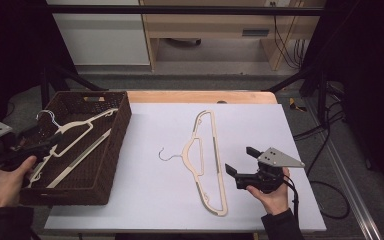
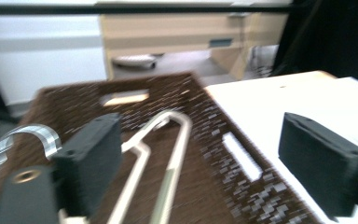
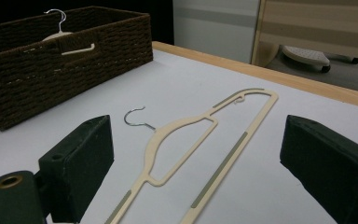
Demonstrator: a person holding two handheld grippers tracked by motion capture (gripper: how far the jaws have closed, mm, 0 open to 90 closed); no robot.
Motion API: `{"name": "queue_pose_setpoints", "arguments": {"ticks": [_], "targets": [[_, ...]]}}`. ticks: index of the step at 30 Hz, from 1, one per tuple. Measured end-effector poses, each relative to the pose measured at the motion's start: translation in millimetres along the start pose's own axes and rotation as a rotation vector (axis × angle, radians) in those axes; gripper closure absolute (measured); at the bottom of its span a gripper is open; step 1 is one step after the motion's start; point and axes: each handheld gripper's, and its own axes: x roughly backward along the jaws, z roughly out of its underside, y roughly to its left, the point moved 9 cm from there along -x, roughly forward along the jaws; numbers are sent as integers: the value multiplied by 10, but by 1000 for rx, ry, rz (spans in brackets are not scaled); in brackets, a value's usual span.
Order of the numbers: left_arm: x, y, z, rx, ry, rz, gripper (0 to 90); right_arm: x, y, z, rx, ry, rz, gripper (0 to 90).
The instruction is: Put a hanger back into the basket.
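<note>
the wicker basket point(image 1: 111, 165) stands at the left edge of the white table point(image 1: 300, 215) and serves as the collecting bin: one cream hanger point(image 1: 75, 145) already lies slanted inside it, hook point(image 1: 47, 116) up against the basket's far-left corner, resting loose because nothing grips it. the left gripper point(image 1: 55, 139) hovers over the basket's left rim with its jaws spread wide and nothing between them, which reads as a drop just finished. the second hanger point(image 1: 205, 162) lies flat on the table to the right of the basket, well apart from it, its wire hook point(image 1: 167, 155) pointing back toward the basket. the right gripper point(image 1: 240, 161) sits just beyond that hanger, on the side away from the basket, jaws wide and empty, lined up on the hanger's long bar, probably so it can close on a thin, flat edge and carry it over to the basket next.
</note>
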Motion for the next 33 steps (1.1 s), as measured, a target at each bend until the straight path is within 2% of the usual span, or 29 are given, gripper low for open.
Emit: {"name": "queue_pose_setpoints", "arguments": {"ticks": [3, 5, 6, 7, 11, 12, 13, 14, 18, 23, 28, 30, 31, 32, 33], "targets": [[-84, -319, -44, -19, -45, 58, 89, -7, 8, 0, -3, 3, -4, 104], [-156, -536, -34, -38, -51, 96, 73, -27, 21, 10, 1, 11, -4, 107], [-227, -746, -2, -57, -45, 139, 71, -34, 27, 15, 1, 15, -4, 109], [-227, -746, -2, -57, -45, 139, 70, -42, 36, 18, 1, 16, -6, 110], [-369, -1126, 97, -79, -32, 220, 72, -63, 59, 37, 5, 27, -11, 113], [-445, -1291, 153, -91, -24, 249, 77, -86, 75, 56, 10, 35, -13, 114], [-485, -1368, 183, -98, -15, 263, 77, -98, 86, 70, 10, 41, -13, 116], [-485, -1368, 183, -98, -15, 263, 77, -98, 86, 70, 10, 41, -13, 116], [-650, -1622, 300, -127, 27, 303, 78, -159, 138, 136, 6, 78, -20, 124], [-768, -1829, 429, -142, 53, 341, 79, -267, 204, 205, 1, 115, -29, 146], [-803, -1984, 609, -138, 88, 379, 83, -392, 243, 282, -1, 156, 0, 188], [-794, -2046, 728, -134, 101, 395, 86, -459, 282, 366, -16, 193, 0, 232], [-794, -2046, 728, -134, 101, 395, 88, -459, 282, 366, -16, 193, 0, 232], [-787, -2065, 772, -132, 110, 401, 88, -506, 335, 469, -24, 254, 4, 276], [-784, -2083, 814, -133, 118, 402, 88, -537, 372, 520, -14, 274, -9, 297]]}}
